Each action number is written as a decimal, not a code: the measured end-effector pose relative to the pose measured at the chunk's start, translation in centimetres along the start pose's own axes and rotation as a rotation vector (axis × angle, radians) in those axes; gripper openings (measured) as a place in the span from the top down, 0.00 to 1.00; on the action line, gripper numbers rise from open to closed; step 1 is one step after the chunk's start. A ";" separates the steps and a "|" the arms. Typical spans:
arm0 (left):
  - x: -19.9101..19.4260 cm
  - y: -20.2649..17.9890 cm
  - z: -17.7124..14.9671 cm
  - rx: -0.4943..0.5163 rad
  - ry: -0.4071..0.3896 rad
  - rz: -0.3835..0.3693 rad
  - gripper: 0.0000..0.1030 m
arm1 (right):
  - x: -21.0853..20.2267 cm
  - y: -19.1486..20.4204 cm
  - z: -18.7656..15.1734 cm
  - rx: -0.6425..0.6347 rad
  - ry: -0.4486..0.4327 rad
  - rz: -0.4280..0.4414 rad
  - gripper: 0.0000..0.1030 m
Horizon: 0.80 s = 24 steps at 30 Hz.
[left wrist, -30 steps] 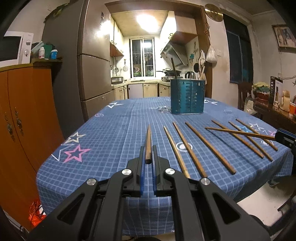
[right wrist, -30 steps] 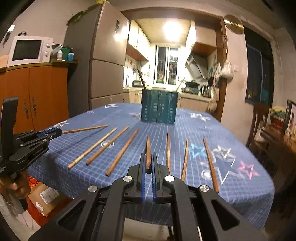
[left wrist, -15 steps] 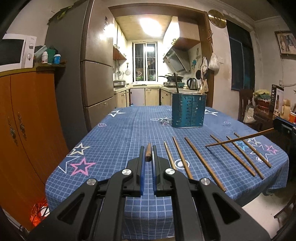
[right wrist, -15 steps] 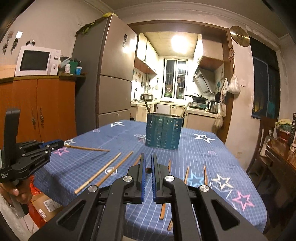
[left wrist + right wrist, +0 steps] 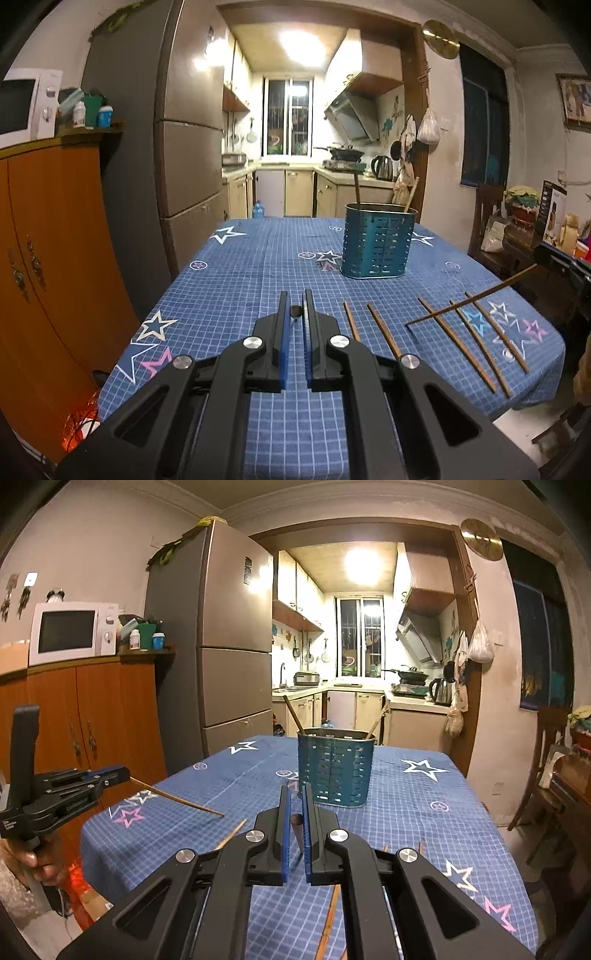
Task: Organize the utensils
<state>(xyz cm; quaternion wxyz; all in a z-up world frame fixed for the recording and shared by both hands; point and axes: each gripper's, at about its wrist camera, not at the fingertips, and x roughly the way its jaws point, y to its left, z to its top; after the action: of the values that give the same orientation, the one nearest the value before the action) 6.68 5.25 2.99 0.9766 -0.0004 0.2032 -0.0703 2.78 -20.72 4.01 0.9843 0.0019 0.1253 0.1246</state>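
From each gripper we look forward over the near table edge, sharing the blue holder point(image 5: 378, 245) and kitchen beyond.

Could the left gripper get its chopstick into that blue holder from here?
Probably yes: the holder stands open-topped with bare tablecloth before it, and the left gripper has its chopstick clamped.

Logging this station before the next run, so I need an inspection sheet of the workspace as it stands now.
Surface: table under a blue checked star cloth.
Job's things: teal holder upright, two utensils inside; five chopsticks lying loose on the cloth.
Clutter: nothing seen on the table.
Grippers: left gripper and right gripper each shut on one chopstick, held above the cloth.
Cables: nothing seen.
Surroundings: fridge, microwave on a wooden cabinet, kitchen behind.
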 end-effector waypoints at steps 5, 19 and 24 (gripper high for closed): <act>1.1 0.7 3.2 -0.020 0.019 -0.001 0.96 | 1.5 -0.9 2.6 0.029 0.011 0.031 0.93; 2.3 -0.3 8.5 -0.017 0.068 -0.053 0.95 | 3.2 -1.3 7.6 -0.001 0.049 0.043 0.93; 1.6 -1.1 9.8 -0.001 0.077 -0.071 0.96 | 3.2 -1.7 9.0 -0.003 0.065 0.041 0.93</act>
<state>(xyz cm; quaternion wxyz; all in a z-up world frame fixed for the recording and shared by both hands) 11.89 3.65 11.34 0.9649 -0.0056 0.2406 -0.1047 8.42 -21.35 11.90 0.9769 -0.0009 0.1571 0.1448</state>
